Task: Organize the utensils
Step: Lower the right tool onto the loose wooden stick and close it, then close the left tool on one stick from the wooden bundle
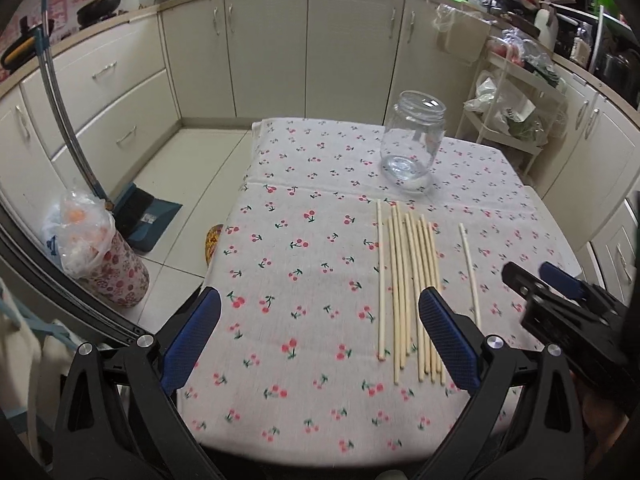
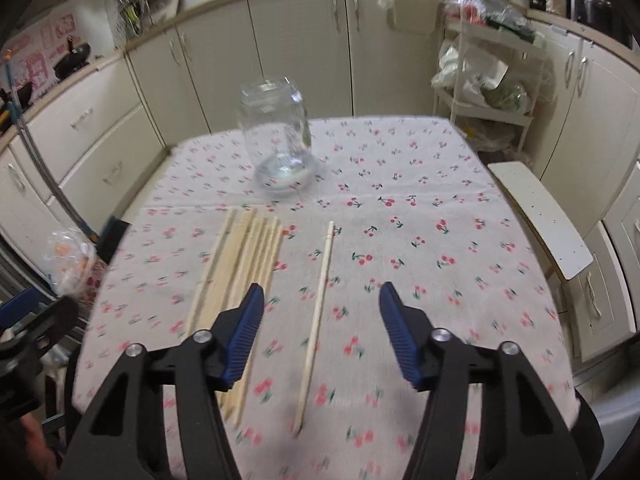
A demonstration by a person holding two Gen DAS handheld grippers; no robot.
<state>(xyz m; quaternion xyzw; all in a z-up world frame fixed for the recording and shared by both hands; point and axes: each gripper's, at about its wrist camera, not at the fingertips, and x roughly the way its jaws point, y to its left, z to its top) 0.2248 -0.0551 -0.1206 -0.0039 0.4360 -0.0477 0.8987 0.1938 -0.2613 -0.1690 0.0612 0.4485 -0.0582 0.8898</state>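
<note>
Several pale wooden chopsticks (image 1: 406, 288) lie side by side on the cherry-print tablecloth (image 1: 304, 184); one single chopstick (image 1: 469, 268) lies apart to their right. An empty clear glass jar (image 1: 412, 144) stands upright behind them. My left gripper (image 1: 320, 312) is open and empty above the near cloth, its right finger over the bundle's near ends. In the right wrist view, my right gripper (image 2: 320, 308) is open and empty, with the single chopstick (image 2: 316, 320) lying between its fingers; the bundle (image 2: 240, 288) is at its left, the jar (image 2: 278, 132) beyond. The right gripper also shows in the left wrist view (image 1: 560, 300).
Cream kitchen cabinets (image 1: 276, 48) ring the table. A flowered bin with a plastic bag (image 1: 100, 248) and a dustpan (image 1: 148, 216) stand on the floor at left. A white rack with bags (image 2: 488, 80) and a white stool (image 2: 540, 216) stand at right.
</note>
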